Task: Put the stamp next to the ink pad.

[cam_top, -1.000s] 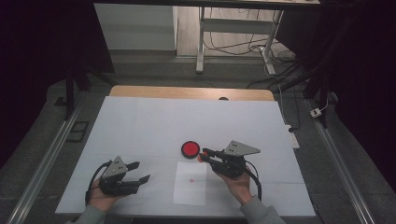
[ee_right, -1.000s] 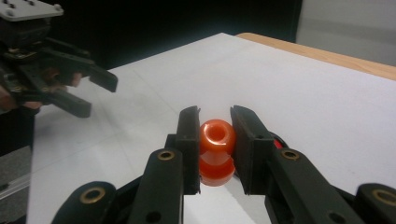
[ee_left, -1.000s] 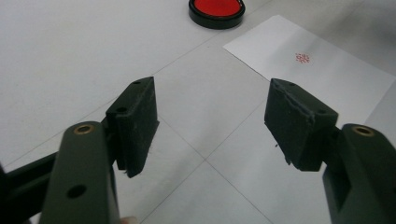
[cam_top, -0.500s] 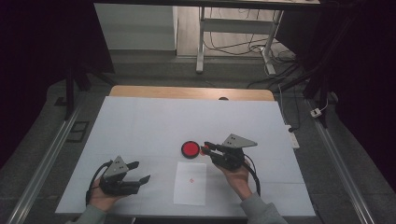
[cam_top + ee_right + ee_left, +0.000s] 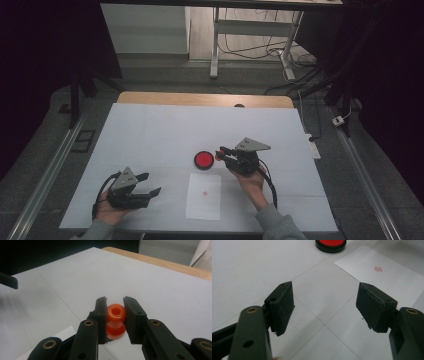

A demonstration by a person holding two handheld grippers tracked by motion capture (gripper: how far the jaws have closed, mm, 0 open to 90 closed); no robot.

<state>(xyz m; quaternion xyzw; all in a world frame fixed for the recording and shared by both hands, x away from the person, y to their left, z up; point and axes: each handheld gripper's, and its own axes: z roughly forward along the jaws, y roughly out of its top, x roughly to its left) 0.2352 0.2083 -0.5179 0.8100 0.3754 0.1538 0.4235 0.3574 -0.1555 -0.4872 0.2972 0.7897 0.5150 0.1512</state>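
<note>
The stamp is glossy, translucent orange plastic. The right gripper jaws are matt black with brass-coloured inserts. The left gripper pads look like rough, matt rubber. The ink pad has a glossy black rim. The paper is matt white. The table cover is smooth and matt; its far edge is wood.

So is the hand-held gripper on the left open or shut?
Open. The left hand-held gripper has its two black jaws spread wide with bare table between them, holding nothing.
</note>
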